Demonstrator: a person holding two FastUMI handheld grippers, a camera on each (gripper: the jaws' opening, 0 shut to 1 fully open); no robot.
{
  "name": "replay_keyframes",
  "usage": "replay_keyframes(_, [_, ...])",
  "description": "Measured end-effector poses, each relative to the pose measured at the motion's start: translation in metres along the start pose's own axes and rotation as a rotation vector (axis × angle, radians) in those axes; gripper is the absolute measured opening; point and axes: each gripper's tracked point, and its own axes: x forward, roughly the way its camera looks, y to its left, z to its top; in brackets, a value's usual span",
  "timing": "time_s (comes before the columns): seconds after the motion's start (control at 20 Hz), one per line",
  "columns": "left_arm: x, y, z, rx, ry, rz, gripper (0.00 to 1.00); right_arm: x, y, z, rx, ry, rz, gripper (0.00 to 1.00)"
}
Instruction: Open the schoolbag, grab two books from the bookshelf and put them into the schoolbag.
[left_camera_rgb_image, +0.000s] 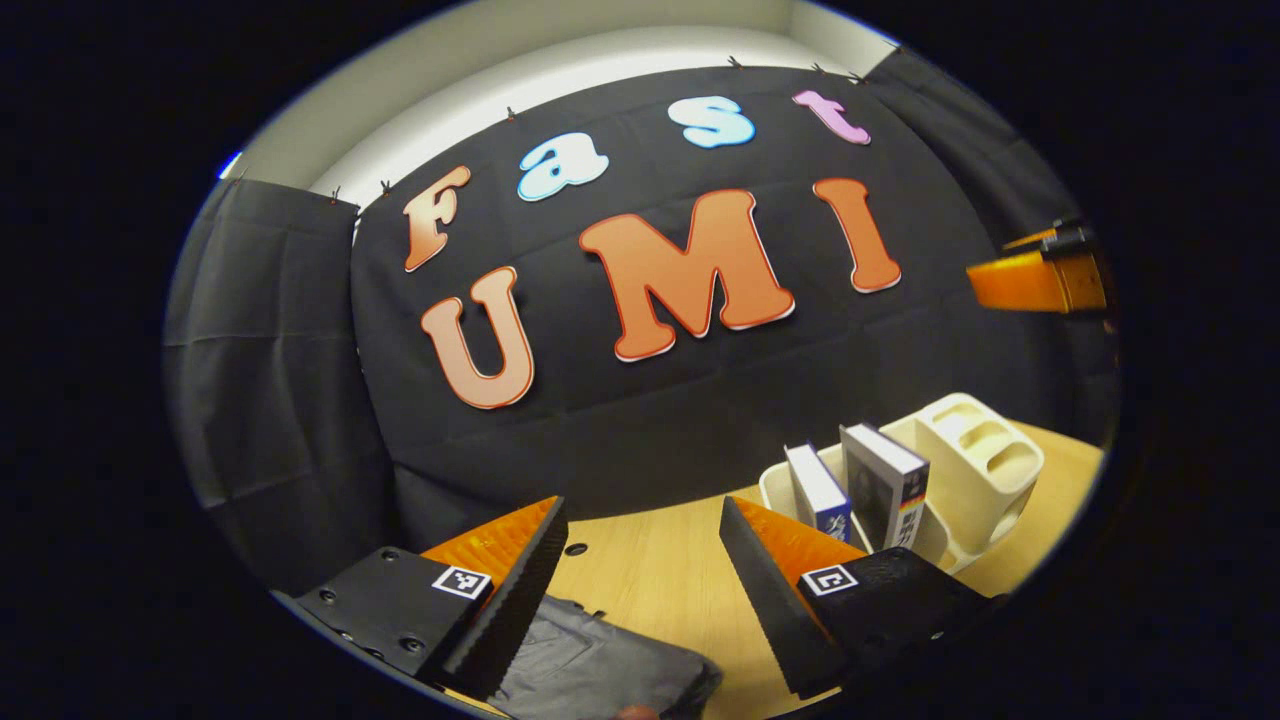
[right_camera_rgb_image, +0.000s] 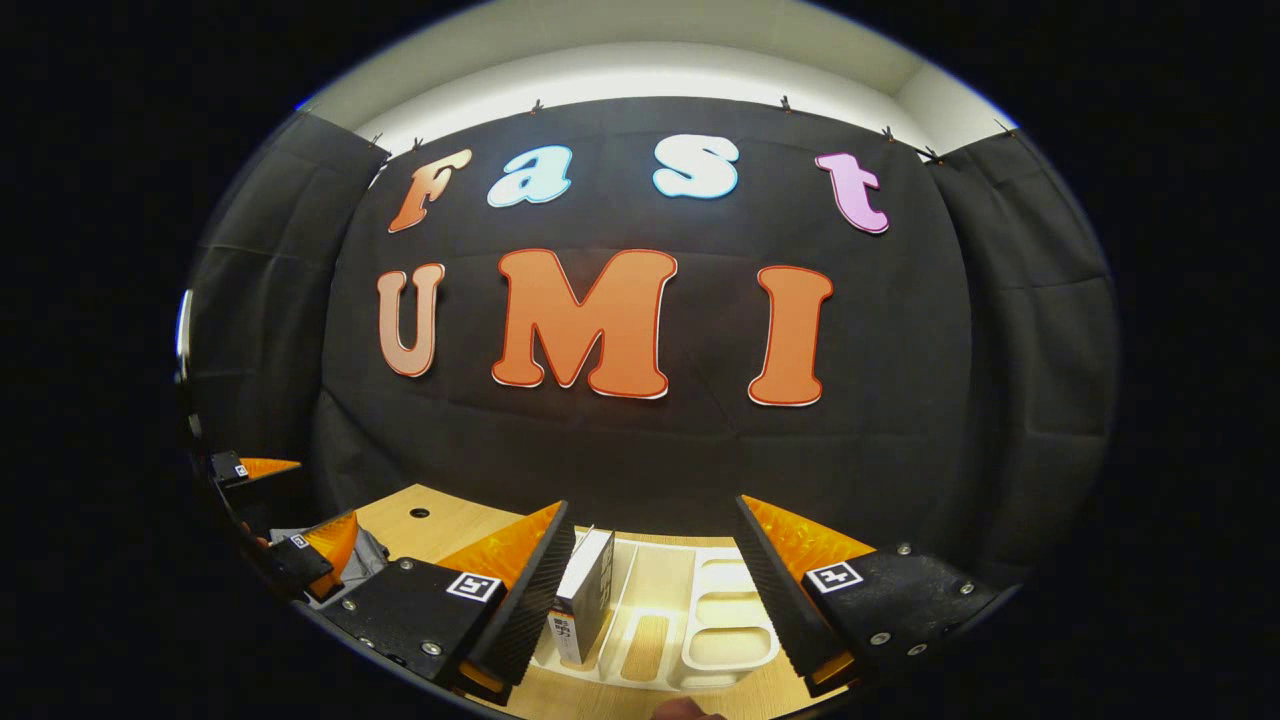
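A grey schoolbag (left_camera_rgb_image: 600, 672) lies on the wooden table low in the left gripper view, just under my open left gripper (left_camera_rgb_image: 642, 510), which holds nothing. To its right, two upright books (left_camera_rgb_image: 818, 492) (left_camera_rgb_image: 886, 486) stand in a cream bookshelf (left_camera_rgb_image: 985, 465). In the right gripper view, my right gripper (right_camera_rgb_image: 652, 508) hovers open over that bookshelf (right_camera_rgb_image: 722, 625). One upright book (right_camera_rgb_image: 585, 596) stands close beside its left finger, and nothing is between the fingers. My left gripper (right_camera_rgb_image: 290, 512) appears at the far left, above the bag (right_camera_rgb_image: 368, 556).
The wooden table (left_camera_rgb_image: 660, 575) has a small round hole (left_camera_rgb_image: 575, 549) near the wall. Black cloth walls close the booth behind and on both sides. A finger of my right gripper (left_camera_rgb_image: 1022, 282) shows high at the right edge of the left gripper view.
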Motion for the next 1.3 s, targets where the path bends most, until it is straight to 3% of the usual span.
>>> replay_keyframes(0.55, [-0.015,-0.016,-0.136,0.380,0.258,-0.018,0.95,0.008,0.003,-0.014,0.005,0.008,0.056,0.95])
replay_keyframes(0.85, [-0.039,-0.037,-0.196,0.510,0.381,-0.058,0.95,0.014,-0.006,-0.023,-0.001,0.016,0.071,0.95])
replay_keyframes(1.3, [-0.063,-0.020,-0.251,0.680,0.537,0.042,0.90,0.026,-0.022,-0.035,0.020,0.028,0.094,0.95])
